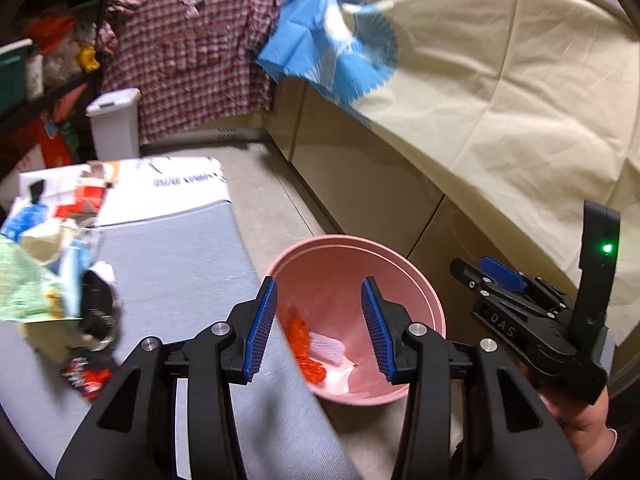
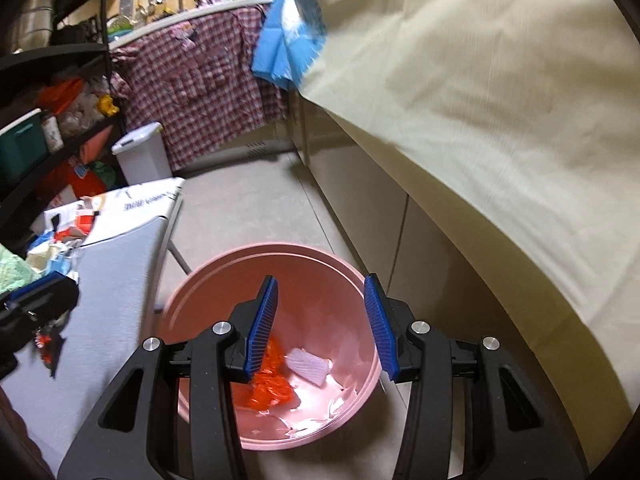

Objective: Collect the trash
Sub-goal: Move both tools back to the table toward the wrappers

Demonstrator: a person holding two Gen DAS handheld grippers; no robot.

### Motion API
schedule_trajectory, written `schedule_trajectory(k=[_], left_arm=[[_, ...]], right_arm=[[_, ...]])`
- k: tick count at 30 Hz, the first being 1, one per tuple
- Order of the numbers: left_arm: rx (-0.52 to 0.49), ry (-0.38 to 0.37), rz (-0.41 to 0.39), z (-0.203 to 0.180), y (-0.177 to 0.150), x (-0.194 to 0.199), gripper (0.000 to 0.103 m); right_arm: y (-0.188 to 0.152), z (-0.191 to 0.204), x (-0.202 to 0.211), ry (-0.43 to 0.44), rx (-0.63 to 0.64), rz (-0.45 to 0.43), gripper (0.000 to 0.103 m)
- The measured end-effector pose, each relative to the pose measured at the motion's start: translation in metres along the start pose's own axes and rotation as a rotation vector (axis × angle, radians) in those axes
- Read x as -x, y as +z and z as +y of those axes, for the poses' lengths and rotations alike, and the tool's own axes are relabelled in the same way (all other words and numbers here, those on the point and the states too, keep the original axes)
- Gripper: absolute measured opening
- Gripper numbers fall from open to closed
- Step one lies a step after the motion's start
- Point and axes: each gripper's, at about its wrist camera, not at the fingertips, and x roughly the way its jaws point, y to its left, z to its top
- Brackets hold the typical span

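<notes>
Bin (image 2: 224,276) sits beside the table (image 1: 180,264) to catch trash; right gripper (image 2: 320,326) gapes empty above it, left gripper (image 1: 320,330) likewise, litter pile (image 1: 48,280) probably next

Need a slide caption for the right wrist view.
Open right gripper above pink bin holding orange wrapper and white wrapper.

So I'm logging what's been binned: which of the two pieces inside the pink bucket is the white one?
In the pink bucket, the white one is the flat ribbed wad on the right; the crinkled orange wrapper lies to its left, beside the right gripper.
</notes>
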Motion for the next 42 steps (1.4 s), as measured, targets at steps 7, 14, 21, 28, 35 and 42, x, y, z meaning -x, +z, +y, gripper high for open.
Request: schedule_trajectory(k=[7,14,21,28,35,42], left_arm=[[-0.001,0.057,-0.064,0.020,0.002,0.060,0.044],[0.041,0.096,-0.096,0.054,0.009,0.109,0.044],[0.082,0.178,-0.151,0.103,0.026,0.152,0.044],[0.193,0.228,-0.184,0.152,0.016,0.156,0.044],[0.289,0.267,-0.168,0.190,0.001,0.137,0.044],[0.321,0.252,-0.153,0.213,-0.002,0.122,0.044]], right_arm=[[-0.002,0.014,0.044,0.047,0.038,-0.071,0.046],[-0.003,0.027,0.077,0.104,0.065,-0.098,0.046],[-0.006,0.070,0.085,0.201,0.119,-0.097,0.046],[-0.012,0.119,0.075,0.302,0.157,-0.072,0.045],[-0.027,0.167,0.050,0.421,0.166,0.006,0.045],[-0.038,0.211,0.016,0.492,0.166,0.117,0.046]])
